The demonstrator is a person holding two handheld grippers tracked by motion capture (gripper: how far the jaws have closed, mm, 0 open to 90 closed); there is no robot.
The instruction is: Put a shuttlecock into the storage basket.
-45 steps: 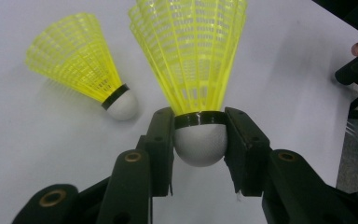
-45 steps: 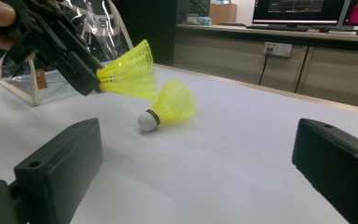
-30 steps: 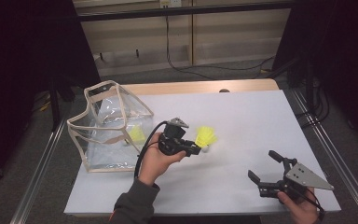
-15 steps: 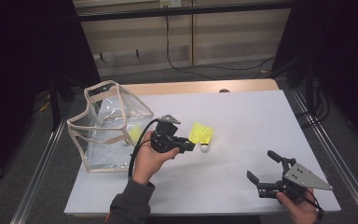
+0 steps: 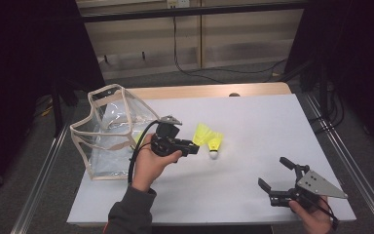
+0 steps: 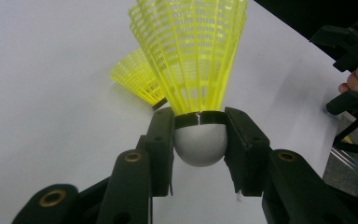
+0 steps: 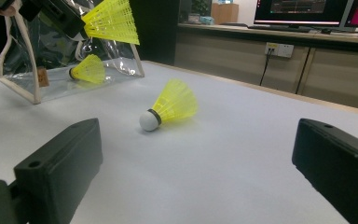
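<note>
left gripper (image 5: 195,146) – clamped on the cork of a yellow shuttlecock (image 6: 191,60), now lifted and drawn back toward the clear bag (image 5: 109,134) since a second ago – likely bagging it next | second shuttlecock (image 5: 215,143) lies on the table (image 5: 253,122) | bag holds one shuttlecock (image 7: 87,70) | right gripper (image 5: 278,181) open wide, empty, resting apart.

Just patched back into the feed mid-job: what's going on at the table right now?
The left gripper is shut on the white cork of a yellow shuttlecock and holds it above the white table, beside the clear bag. A second shuttlecock lies on its side on the table, and a third is inside the bag. The right gripper rests near the table's front right corner, jaws open and empty.
</note>
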